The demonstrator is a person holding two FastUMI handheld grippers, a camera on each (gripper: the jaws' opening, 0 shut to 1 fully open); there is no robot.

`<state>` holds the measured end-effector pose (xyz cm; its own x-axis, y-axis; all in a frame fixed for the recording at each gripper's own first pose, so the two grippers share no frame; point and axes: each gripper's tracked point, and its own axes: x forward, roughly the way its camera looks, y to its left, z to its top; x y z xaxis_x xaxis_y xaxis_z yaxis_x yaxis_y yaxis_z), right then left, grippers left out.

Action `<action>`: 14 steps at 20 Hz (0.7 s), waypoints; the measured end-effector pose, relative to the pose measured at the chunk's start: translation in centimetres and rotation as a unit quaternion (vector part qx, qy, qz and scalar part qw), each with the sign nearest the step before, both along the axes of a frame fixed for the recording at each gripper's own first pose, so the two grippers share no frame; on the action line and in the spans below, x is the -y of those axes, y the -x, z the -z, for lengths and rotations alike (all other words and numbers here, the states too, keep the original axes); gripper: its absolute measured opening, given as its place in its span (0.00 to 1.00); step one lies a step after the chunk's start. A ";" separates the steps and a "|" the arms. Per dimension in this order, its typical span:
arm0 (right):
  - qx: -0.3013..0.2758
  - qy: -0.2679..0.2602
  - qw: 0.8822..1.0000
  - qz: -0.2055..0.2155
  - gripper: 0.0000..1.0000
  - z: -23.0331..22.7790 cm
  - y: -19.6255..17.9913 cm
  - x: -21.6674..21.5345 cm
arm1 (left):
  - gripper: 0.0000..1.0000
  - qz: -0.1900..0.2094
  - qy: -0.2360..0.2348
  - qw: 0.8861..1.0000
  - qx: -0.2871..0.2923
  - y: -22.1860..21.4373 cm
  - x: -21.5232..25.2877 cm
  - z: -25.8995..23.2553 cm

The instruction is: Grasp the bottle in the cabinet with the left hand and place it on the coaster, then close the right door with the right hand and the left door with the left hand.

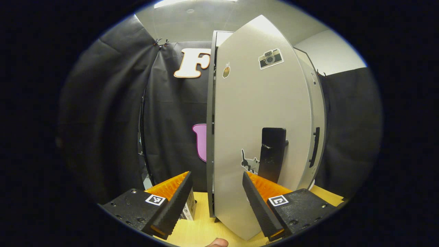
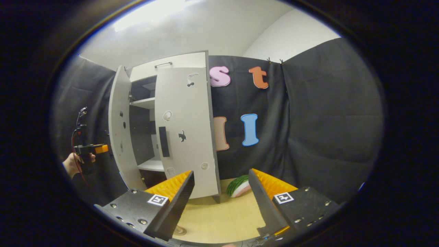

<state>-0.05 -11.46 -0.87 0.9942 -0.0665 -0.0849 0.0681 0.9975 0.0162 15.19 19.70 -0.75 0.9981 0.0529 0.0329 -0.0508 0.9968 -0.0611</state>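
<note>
Left gripper view: left gripper (image 1: 216, 202) is sitting released, jaws spread, empty, right at the edge of the left door (image 1: 260, 130), which is standing ajar. Right gripper (image 2: 221, 202) is hanging released above the table (image 2: 219, 219); right door (image 2: 185, 137) is nearly closed. Can't tell where the bottle is.
</note>
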 end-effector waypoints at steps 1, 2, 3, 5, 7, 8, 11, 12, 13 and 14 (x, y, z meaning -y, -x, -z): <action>-0.002 0.002 1.000 0.000 0.94 0.1 0.3 0.2 | 0.93 -0.003 0.007 1.000 -0.001 0.1 -0.1 0.1; 0.000 0.006 1.000 0.007 0.96 0.0 0.6 0.7 | 0.93 -0.004 0.015 1.000 -0.003 0.0 0.0 0.2; 0.003 0.008 1.000 0.015 0.96 -0.1 0.9 1.2 | 0.94 -0.003 0.022 1.000 -0.002 0.1 0.0 0.2; 0.008 0.008 1.000 0.015 0.96 -0.2 1.1 1.0 | 0.94 -0.007 0.030 0.999 -0.008 0.0 -0.1 0.4; 0.011 0.010 1.000 0.014 0.96 -0.2 1.4 1.1 | 0.93 -0.010 0.025 1.000 -0.008 -0.1 0.0 0.2; 0.010 0.011 1.000 0.014 0.94 0.0 1.4 1.1 | 0.93 -0.013 0.019 1.000 -0.007 -0.2 0.1 0.1; 0.003 0.014 1.000 0.010 0.96 0.8 1.7 0.8 | 0.93 -0.021 0.004 1.000 -0.006 -0.4 0.3 0.1; 0.003 0.016 1.000 0.009 0.94 0.9 1.8 0.7 | 0.94 -0.020 0.004 1.000 -0.007 -0.5 0.6 0.2; 0.003 0.018 1.000 0.010 0.96 0.9 1.8 0.6 | 0.94 -0.019 0.006 1.000 -0.009 -0.6 0.8 0.2; 0.001 0.019 1.000 0.011 0.94 1.1 1.8 0.5 | 0.94 -0.018 0.012 1.000 -0.008 -0.7 1.1 0.2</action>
